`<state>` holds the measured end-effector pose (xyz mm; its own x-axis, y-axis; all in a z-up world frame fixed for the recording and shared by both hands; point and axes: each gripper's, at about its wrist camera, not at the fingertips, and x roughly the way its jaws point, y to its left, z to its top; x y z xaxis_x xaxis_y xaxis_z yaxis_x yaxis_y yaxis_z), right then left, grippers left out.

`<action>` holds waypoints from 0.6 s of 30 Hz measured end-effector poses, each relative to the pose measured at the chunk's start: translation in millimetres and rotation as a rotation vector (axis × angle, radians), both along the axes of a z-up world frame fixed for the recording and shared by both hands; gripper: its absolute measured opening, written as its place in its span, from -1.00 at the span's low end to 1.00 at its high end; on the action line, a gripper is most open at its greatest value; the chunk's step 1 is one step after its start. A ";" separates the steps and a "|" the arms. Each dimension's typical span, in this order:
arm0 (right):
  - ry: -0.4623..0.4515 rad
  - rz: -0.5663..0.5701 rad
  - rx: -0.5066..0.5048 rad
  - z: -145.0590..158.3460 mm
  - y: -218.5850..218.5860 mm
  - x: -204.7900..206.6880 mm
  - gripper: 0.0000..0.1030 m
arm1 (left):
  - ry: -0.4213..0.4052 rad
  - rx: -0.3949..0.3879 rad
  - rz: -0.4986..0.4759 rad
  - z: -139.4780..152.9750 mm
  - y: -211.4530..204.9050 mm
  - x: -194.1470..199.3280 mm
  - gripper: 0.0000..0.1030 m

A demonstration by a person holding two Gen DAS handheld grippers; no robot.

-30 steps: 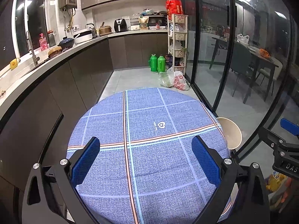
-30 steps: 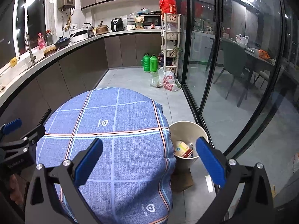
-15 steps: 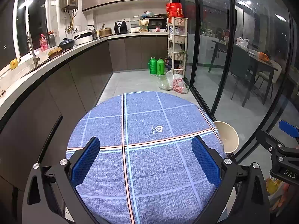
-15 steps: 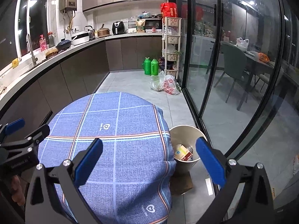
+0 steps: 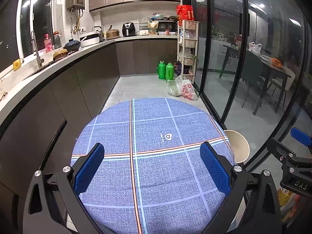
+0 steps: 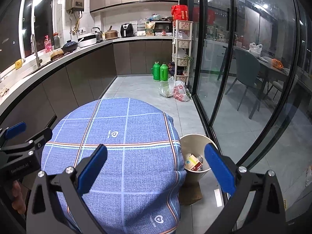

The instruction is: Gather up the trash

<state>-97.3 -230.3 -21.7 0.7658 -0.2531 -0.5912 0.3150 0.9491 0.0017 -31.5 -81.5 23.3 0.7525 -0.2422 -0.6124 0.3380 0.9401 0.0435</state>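
My left gripper [image 5: 152, 167] and right gripper [image 6: 156, 167] hover, fingers wide and empty, over a bare checked tablecloth [image 6: 120, 148]; the light, crushable cartons [image 6: 192, 162] in the beige bin [image 6: 195, 137] would take a gentle pinch across their flat sides.

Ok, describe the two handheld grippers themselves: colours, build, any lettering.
Both match: the left gripper and the right gripper each have a black frame branching into two arms, silver screw heads at the joints, and flat blue textured finger pads. White lettering marks each body, "DAS" visible on the right one; the left one's is too blurred to read. No cables or sleeves show.
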 end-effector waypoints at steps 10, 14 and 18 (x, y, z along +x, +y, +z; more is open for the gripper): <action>0.000 0.001 -0.001 0.0 0.4 0.1 0.94 | 0.003 0.000 0.001 0.5 1.2 2.0 0.84; 0.001 0.002 -0.001 0.0 3.1 0.9 0.94 | 0.003 -0.001 0.001 0.4 0.8 1.8 0.84; 0.002 0.010 -0.003 2.6 5.1 2.9 0.94 | 0.005 -0.002 0.001 0.1 1.7 2.3 0.84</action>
